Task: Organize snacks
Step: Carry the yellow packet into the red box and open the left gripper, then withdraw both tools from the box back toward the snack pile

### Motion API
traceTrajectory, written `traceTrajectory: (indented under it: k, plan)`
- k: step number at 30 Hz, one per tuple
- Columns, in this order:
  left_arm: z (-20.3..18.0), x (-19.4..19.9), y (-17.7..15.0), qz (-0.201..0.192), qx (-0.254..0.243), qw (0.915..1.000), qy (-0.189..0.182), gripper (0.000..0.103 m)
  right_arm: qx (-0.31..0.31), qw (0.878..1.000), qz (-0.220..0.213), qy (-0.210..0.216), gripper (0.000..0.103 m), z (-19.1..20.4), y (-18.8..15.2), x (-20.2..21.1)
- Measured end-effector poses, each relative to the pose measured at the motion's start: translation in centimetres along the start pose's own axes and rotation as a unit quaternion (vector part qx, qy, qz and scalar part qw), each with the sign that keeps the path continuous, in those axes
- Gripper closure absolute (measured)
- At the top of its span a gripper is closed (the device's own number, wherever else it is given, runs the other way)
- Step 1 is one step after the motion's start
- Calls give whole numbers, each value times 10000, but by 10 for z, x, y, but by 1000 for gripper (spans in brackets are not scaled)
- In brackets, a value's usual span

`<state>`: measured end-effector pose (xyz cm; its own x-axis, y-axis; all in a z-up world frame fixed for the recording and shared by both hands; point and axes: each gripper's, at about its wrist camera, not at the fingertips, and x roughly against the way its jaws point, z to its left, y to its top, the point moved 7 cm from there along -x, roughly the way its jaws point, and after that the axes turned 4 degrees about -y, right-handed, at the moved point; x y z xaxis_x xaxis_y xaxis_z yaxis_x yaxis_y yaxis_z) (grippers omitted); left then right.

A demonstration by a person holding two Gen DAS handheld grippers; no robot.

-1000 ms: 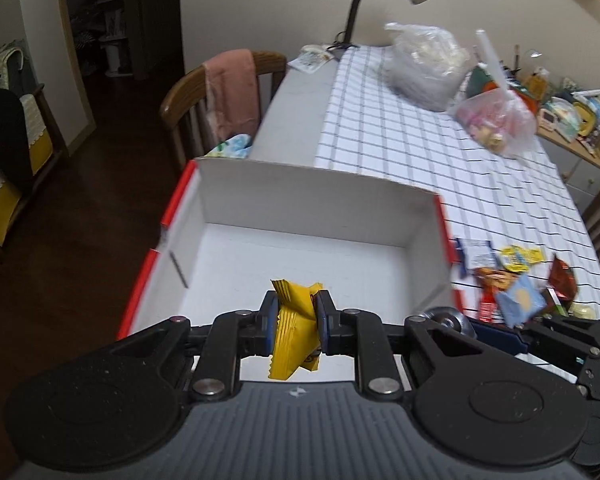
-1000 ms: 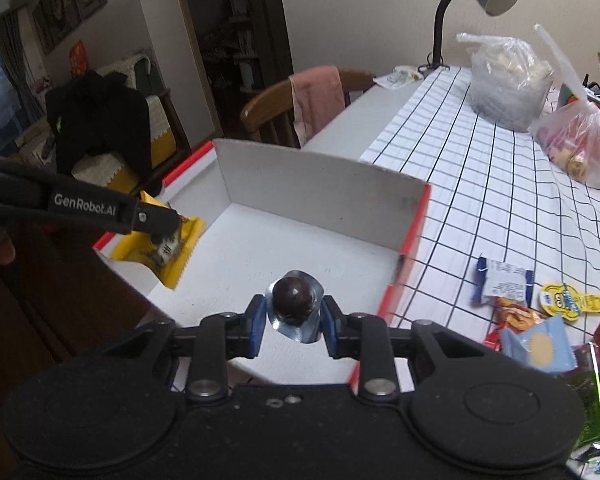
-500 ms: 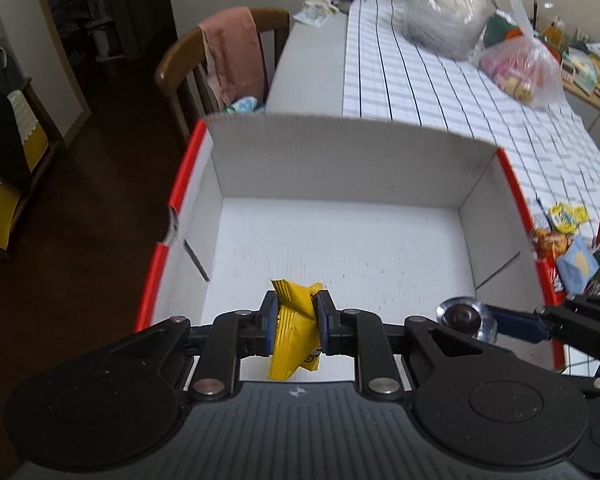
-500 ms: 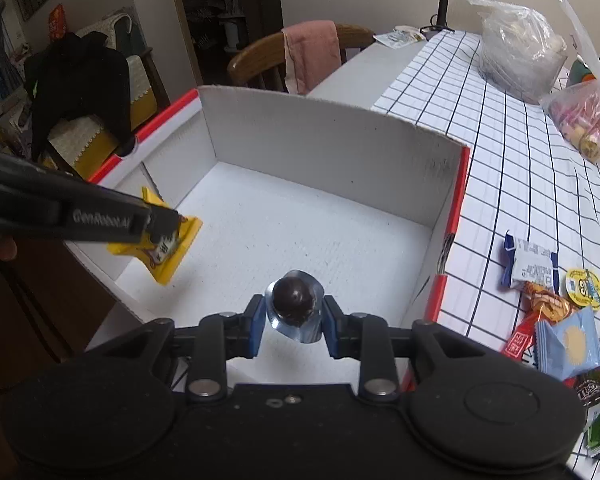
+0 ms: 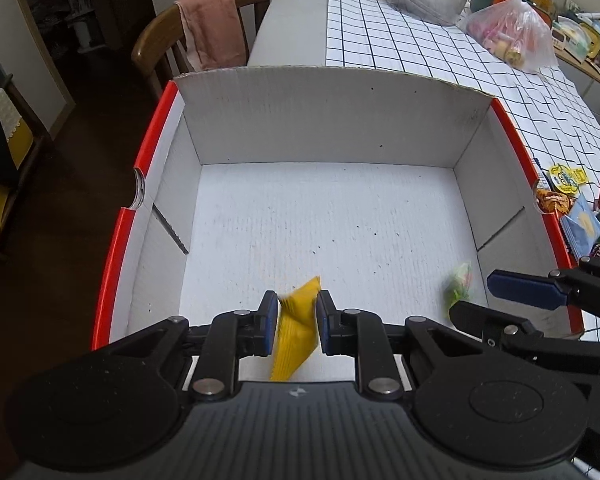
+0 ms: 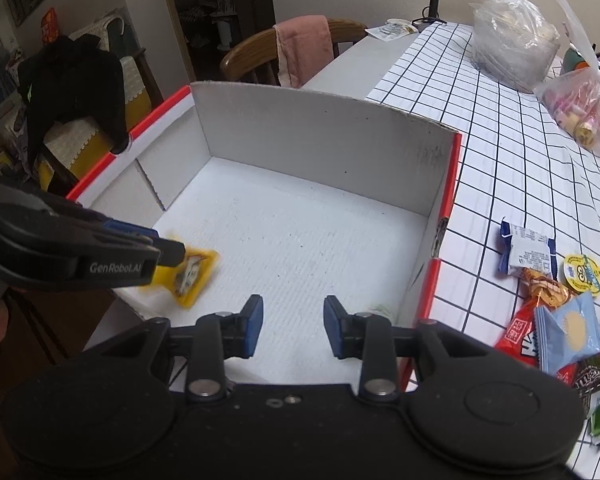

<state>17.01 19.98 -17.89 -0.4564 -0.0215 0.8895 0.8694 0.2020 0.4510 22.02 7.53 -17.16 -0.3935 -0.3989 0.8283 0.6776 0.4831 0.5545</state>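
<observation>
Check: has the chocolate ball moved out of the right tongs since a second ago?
Yes. The right tongs are opening with nothing between them; a blurred snack now sits by the box's right wall, likely that ball.

soft, even daylight fills both fisheye views, the white box [image 5: 332,128] bright, the floor left dim. edges bow and darken. the yellow packet [image 5: 296,328] and green sweet [image 5: 458,286] smear with motion blur.

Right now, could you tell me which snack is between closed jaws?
The yellow packet, clamped by the left gripper above the box; the other snacks lie loose.
</observation>
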Motion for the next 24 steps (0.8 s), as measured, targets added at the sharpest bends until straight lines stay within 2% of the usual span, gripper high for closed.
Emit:
traceTrajectory:
  k: [4, 9, 10, 13, 14, 18, 20, 24]
  plan:
    - [0, 5, -1, -52, -2, 10000, -54, 75, -89, 9999, -81, 26, 66, -3, 2, 8]
    - [-2, 17, -1, -175, -6, 9998, -131, 72, -192, 9995, -245, 85, 61, -7, 3, 22]
    - [-3, 20, -1, -211, -9, 9997, -143, 70, -205, 9994, -270, 106, 59, -8, 3, 25]
    - [-5, 30, 0, -366, 6, 9992, -166, 49, -247, 9989, -374, 146, 57, -10, 4, 34]
    - [-7, 33, 0, -428, -2, 9989, -174, 46, -271, 9987, -408, 167, 56, -11, 5, 38]
    - [-11, 45, 1, -564, -4, 9982, -223, 45, -301, 9978, -561, 184, 48, -16, 4, 51]
    - [-14, 52, 1, -653, -14, 9976, -236, 38, -312, 9973, -633, 198, 39, -17, 3, 59]
    - [-21, 66, -2, -831, -58, 9962, -267, 37, -348, 9960, -783, 270, 34, -21, 1, 74]
